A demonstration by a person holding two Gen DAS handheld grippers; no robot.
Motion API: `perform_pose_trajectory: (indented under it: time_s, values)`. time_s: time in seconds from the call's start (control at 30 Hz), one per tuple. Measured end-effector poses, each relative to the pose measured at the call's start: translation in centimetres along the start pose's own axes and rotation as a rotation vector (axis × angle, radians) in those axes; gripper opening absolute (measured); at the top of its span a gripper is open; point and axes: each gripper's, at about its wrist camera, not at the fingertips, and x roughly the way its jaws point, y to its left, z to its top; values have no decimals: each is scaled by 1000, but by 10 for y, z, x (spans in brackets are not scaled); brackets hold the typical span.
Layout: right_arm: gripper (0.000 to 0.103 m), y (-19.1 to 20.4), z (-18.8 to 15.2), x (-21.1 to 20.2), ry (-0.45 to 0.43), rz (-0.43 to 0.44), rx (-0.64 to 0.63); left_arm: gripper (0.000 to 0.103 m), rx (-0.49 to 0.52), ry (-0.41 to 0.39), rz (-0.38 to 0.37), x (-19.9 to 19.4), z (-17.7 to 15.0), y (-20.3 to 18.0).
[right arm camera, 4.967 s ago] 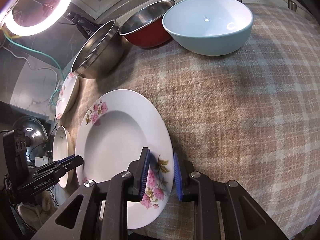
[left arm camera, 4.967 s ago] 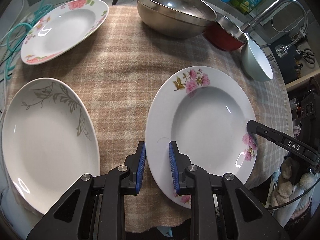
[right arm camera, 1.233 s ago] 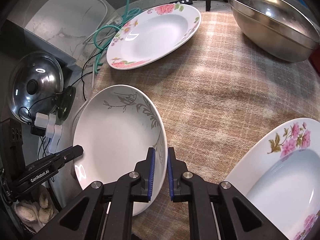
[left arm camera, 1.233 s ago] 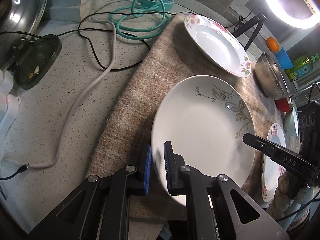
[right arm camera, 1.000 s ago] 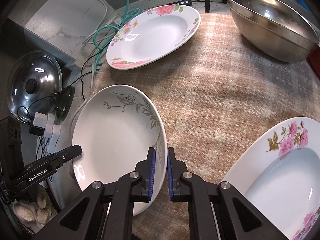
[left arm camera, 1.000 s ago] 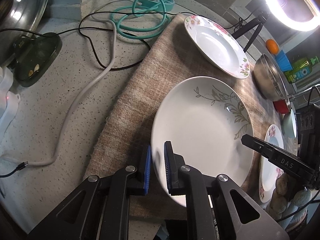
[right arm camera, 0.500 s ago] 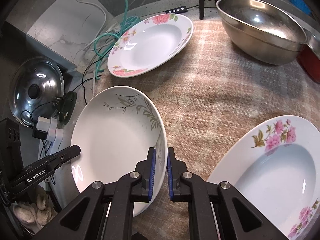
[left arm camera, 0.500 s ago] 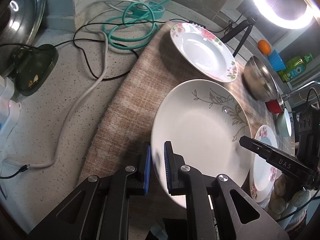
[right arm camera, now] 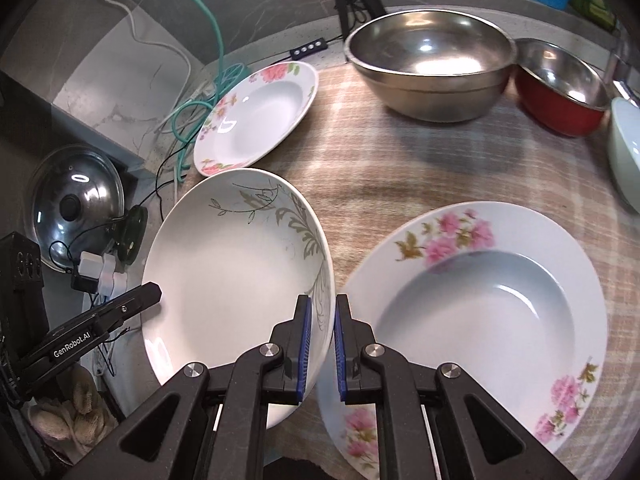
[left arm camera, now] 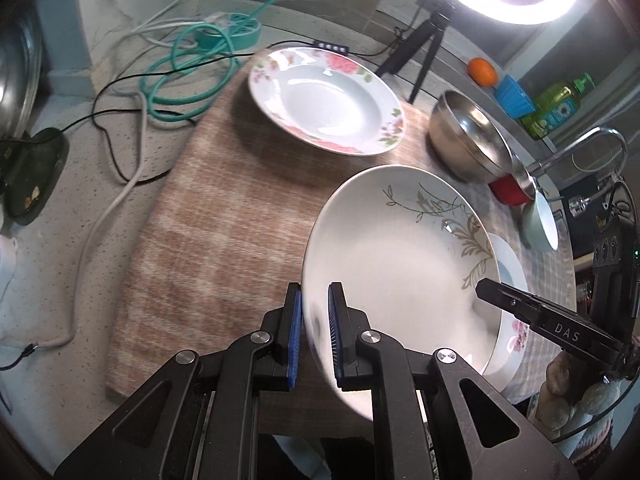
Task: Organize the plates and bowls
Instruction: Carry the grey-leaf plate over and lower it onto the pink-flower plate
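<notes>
Both grippers hold the white leaf-pattern plate (left arm camera: 404, 248), lifted off the checked cloth (left arm camera: 224, 216). My left gripper (left arm camera: 314, 330) is shut on its near left rim. My right gripper (right arm camera: 320, 344) is shut on its right rim (right arm camera: 240, 272). The plate hangs partly over a pink-flower plate (right arm camera: 500, 304), whose edge shows under it in the left wrist view (left arm camera: 514, 300). A second flowered plate (left arm camera: 324, 100) lies at the cloth's far end, also in the right wrist view (right arm camera: 260, 116).
A large steel bowl (right arm camera: 432, 52), a red bowl (right arm camera: 560, 84) and a pale blue bowl (right arm camera: 626, 148) stand along the back right. Cables (left arm camera: 188, 68) lie on the counter left of the cloth. A pot lid (right arm camera: 76, 204) sits at far left.
The leaf-pattern plate has been lifted off the cloth and carried right, over the edge of the pink-flower plate. Both grippers stay shut on it.
</notes>
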Motion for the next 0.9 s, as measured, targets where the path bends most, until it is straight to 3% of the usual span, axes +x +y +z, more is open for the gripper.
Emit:
perform_pose_trajectory:
  time_s: [0.9]
  values:
    - [10, -113, -43, -60, -44, -133, 170, 11, 183, 100, -92, 48, -20, -113]
